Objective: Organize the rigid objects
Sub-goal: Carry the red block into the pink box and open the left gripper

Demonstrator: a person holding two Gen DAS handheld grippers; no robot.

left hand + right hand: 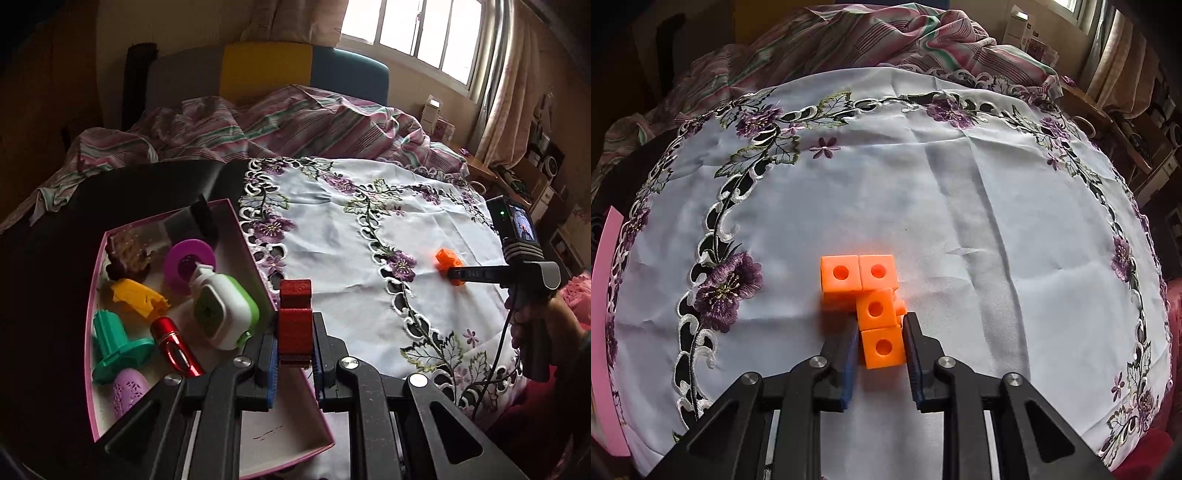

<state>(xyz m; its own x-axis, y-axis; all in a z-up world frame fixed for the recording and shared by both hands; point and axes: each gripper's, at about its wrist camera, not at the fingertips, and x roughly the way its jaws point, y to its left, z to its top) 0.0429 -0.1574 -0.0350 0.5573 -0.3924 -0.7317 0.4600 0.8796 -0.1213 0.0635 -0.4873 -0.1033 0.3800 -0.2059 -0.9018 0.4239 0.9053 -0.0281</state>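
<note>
My left gripper (295, 332) is shut on a red block piece (294, 317) and holds it over the right wall of the pink-rimmed box (255, 254). The box holds a green and white case (225, 310), a purple ring (189, 261), a yellow piece (138, 297), a teal piece (110, 339), a red tube (175, 345) and a brown figure (125, 254). My right gripper (881, 328) straddles the near end of an orange cube piece (875, 306) lying on the white embroidered cloth (960, 206); its pads (851, 350) stand at the cube's sides, and contact is unclear. The right gripper also shows in the left wrist view (458, 275).
A striped blanket (258, 122) is bunched behind the cloth. A dark surface (110, 192) lies under the box at the left. Shelves and clutter (535, 177) stand at the right under a window. The box's pink edge (605, 332) shows far left in the right wrist view.
</note>
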